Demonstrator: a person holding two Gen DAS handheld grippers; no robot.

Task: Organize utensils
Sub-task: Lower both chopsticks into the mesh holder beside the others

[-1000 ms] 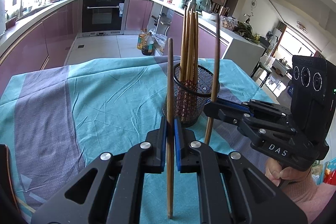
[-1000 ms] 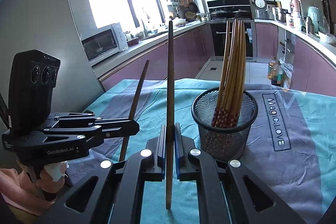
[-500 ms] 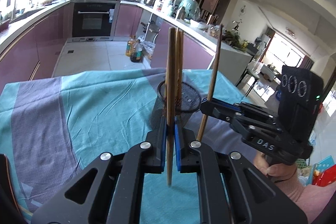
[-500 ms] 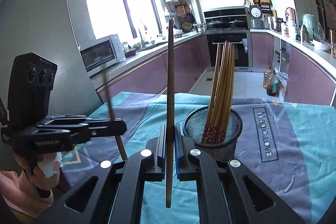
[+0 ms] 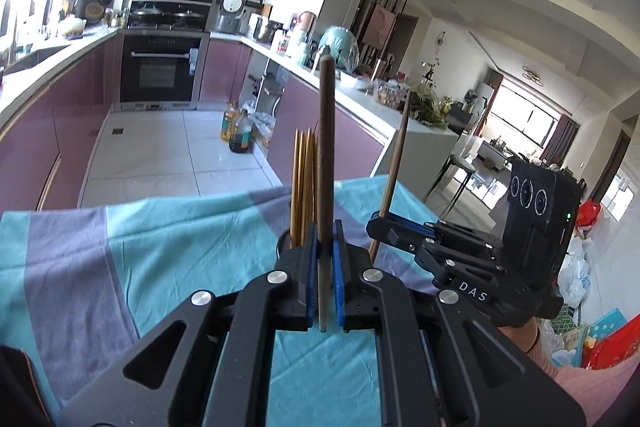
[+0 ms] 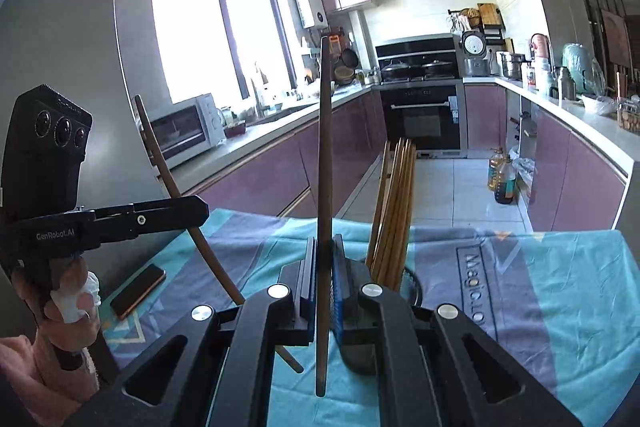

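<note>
room: bright kitchen with purple cabinets, a built-in oven [image 5: 162, 71] at the far end, a microwave [image 6: 184, 131] on the counter under the big window, oil bottles [image 5: 238, 133] on the tiled floor
surface: table under a teal and grey-purple tablecloth [image 5: 168, 251], "magic.love" printed on a grey stripe in the right wrist view
holder: black mesh holder [image 6: 410, 281], mostly hidden behind the grippers, only a bit of rim shows in either view
chopsticks in holder: a bunch of light wooden chopsticks [image 5: 303, 183] standing upright in it, tips sticking up well above the rim
left gripper [image 5: 327, 281]: fingers pinching a dark brown chopstick [image 5: 326, 155], held upright, right in front of the holder from its own camera; from the right wrist view that stick leans to the left instead
right gripper [image 6: 323, 289]: fingers pinching a second dark chopstick [image 6: 325, 163], also upright, with the holder just to its right and behind
the two grippers: near each other, each one visible in the other's camera, both raised above the surface, sticks not touching
phone: a dark phone [image 6: 138, 291] lying flat on the cloth near the hand [image 6: 70, 297] that holds the left gripper
can't tell: how deep the holder is or how many sticks are in it
</note>
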